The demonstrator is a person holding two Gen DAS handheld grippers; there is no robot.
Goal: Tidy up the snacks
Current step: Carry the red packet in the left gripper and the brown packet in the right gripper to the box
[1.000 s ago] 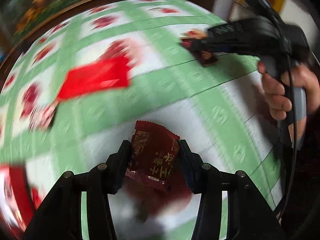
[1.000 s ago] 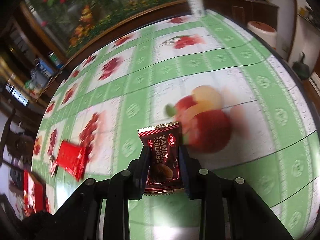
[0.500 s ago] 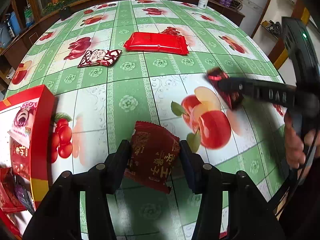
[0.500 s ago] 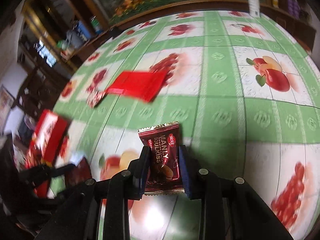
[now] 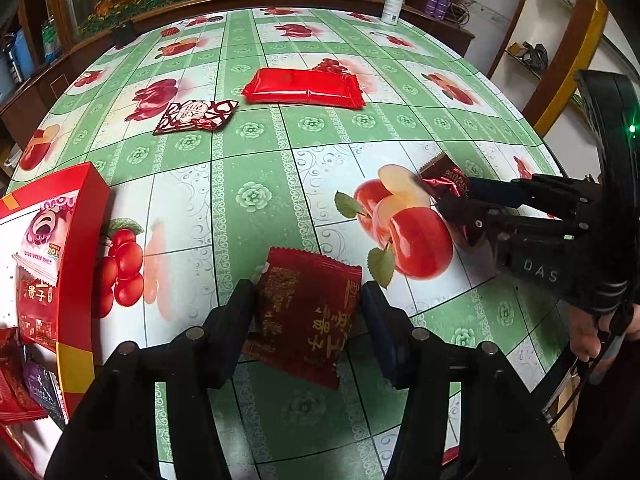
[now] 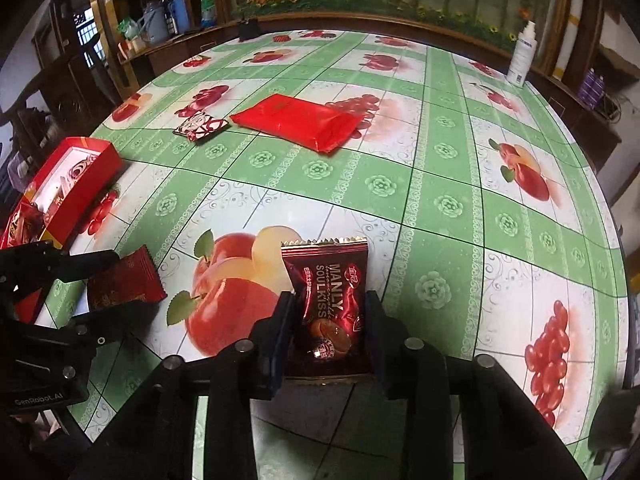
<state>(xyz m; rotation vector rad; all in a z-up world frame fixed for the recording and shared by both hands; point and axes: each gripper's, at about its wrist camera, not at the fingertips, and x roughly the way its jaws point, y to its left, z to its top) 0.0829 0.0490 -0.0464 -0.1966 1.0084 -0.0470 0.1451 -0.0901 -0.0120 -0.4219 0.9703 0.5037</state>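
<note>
Your left tongs [image 5: 308,312] have just been opening around the dark red packet [image 5: 306,314]; your right tongs [image 6: 330,320] have also just been opening, the Soulkiss candy [image 6: 328,300] between them, above the tabletop [image 6: 440,184].

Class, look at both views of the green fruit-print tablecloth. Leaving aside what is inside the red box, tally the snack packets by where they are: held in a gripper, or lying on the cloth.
Held in a gripper: 2, the dark red gold-lettered sachet and the maroon foil "Manly Soulkiss" sachet.
Lying on the cloth: 2, the long glossy red packet and the small red-and-white patterned sachet.
Total: 4
</note>
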